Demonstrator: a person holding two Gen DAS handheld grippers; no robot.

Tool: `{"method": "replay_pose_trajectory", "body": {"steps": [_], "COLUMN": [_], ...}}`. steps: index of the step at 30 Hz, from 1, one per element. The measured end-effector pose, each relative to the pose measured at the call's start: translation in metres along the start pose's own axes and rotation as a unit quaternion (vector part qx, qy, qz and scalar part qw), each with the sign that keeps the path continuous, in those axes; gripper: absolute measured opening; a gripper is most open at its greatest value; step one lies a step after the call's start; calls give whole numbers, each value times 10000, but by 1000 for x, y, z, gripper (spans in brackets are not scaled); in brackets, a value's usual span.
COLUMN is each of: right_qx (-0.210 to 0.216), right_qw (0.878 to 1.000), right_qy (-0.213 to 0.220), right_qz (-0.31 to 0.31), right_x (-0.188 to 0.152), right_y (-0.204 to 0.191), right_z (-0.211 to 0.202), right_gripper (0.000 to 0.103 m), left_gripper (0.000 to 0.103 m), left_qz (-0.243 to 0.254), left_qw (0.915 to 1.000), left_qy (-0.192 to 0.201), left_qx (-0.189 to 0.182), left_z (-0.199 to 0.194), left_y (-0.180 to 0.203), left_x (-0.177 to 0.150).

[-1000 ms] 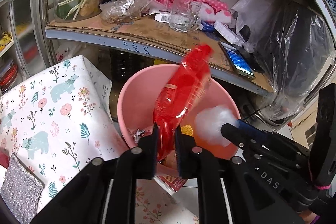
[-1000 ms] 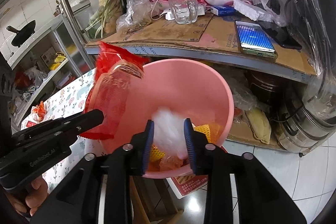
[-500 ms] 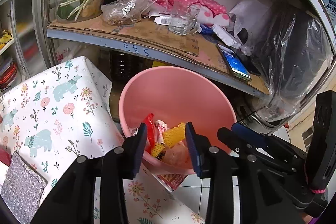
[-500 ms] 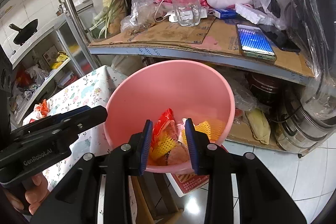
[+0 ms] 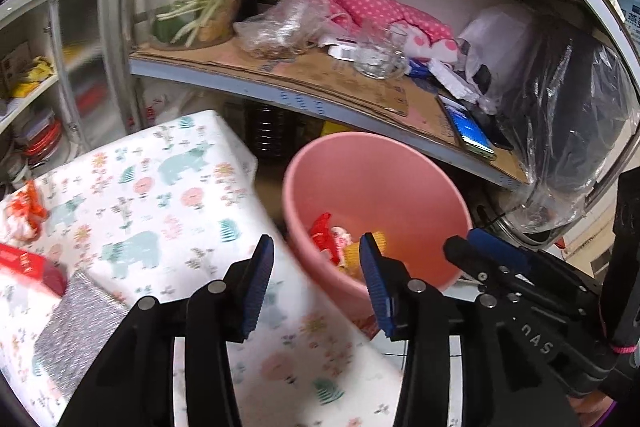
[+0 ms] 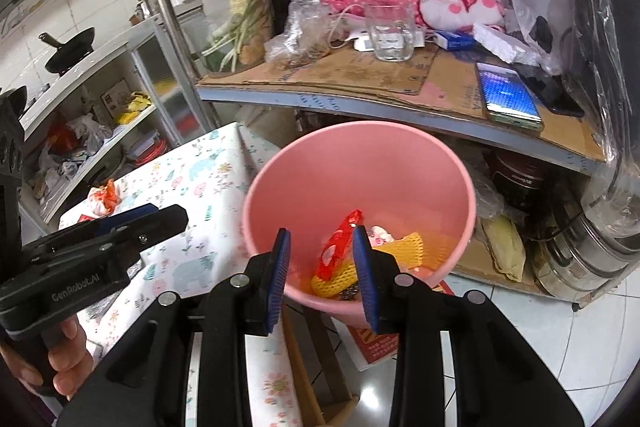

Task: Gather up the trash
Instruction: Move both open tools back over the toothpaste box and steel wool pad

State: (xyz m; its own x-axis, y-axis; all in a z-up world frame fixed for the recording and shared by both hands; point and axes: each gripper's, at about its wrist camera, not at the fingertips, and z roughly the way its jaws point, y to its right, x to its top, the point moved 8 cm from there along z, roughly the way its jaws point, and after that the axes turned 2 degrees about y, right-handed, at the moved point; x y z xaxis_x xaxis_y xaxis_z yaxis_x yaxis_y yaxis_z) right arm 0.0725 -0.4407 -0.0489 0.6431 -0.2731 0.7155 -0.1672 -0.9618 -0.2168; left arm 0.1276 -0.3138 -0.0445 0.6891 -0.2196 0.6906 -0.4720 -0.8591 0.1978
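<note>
The pink bucket [image 5: 404, 155] [image 6: 360, 127] stands beside the table and holds a red wrapper [image 5: 322, 230] [image 6: 340, 241], a yellow foam net [image 5: 354, 251] [image 6: 408, 243] and a whitish wad [image 6: 380, 233]. My left gripper [image 5: 316, 247] [image 6: 174, 215] hovers over the table's corner by the bucket's near rim; its jaws are opening and nothing is between them. My right gripper [image 6: 321, 237] [image 5: 460, 245] hangs above the bucket's near rim, open and holding nothing. A crumpled orange-and-white wrapper [image 5: 22, 219] [image 6: 102, 198] lies on the floral tablecloth [image 5: 160, 187] [image 6: 200, 195].
A red box [image 5: 28, 267] and a grey cloth [image 5: 76, 319] lie on the table's left. Behind the bucket, a cardboard-covered shelf [image 6: 360, 75] carries a glass mug [image 6: 390, 33], a phone [image 6: 508, 95], bags and a pink pillow. Metal pots [image 6: 592, 247] stand on the floor at right.
The left gripper opened and let go of the red wrapper, which now lies in the bucket. The white wad left the right gripper and dropped in. Both grippers drew back from the bucket.
</note>
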Motion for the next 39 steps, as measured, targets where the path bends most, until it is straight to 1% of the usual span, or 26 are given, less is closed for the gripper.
{"method": "replay_pose_trajectory", "body": {"steps": [3, 11, 12, 13, 15, 22, 27, 39], "right_qx": [74, 297, 322, 366, 424, 656, 760, 894], "right_qw": [9999, 9990, 9988, 9985, 9980, 9945, 9921, 9848], "right_qy": [-21, -115, -127, -155, -184, -311, -402, -623], "right_qz": [-74, -317, -337, -372, -424, -749, -919, -1351], "right_x": [-2, -11, -12, -14, -17, -28, -34, -50], "right_y": [-11, -48, -51, -58, -67, -109, -128, -173], "right_z": [-2, -6, -6, -6, -5, -3, 0, 9], "right_gripper": [33, 33, 35, 40, 43, 43, 43, 43], "left_gripper": [45, 51, 51, 51, 52, 52, 52, 54], "left_qz": [-99, -248, -269, -300, -359, -514, -597, -750], "left_qw": [9998, 9987, 9986, 9983, 9977, 9941, 9901, 9845], "left_qy": [29, 121, 124, 132, 145, 216, 321, 387], "left_qx": [155, 422, 448, 481, 552, 930, 1233, 1538], "left_z": [-12, -40, -42, -46, -54, -76, -93, -110], "left_y": [-17, -52, -55, -60, -71, -108, -131, -164], "left_x": [-3, -15, -16, -19, -24, -38, -45, -58]}}
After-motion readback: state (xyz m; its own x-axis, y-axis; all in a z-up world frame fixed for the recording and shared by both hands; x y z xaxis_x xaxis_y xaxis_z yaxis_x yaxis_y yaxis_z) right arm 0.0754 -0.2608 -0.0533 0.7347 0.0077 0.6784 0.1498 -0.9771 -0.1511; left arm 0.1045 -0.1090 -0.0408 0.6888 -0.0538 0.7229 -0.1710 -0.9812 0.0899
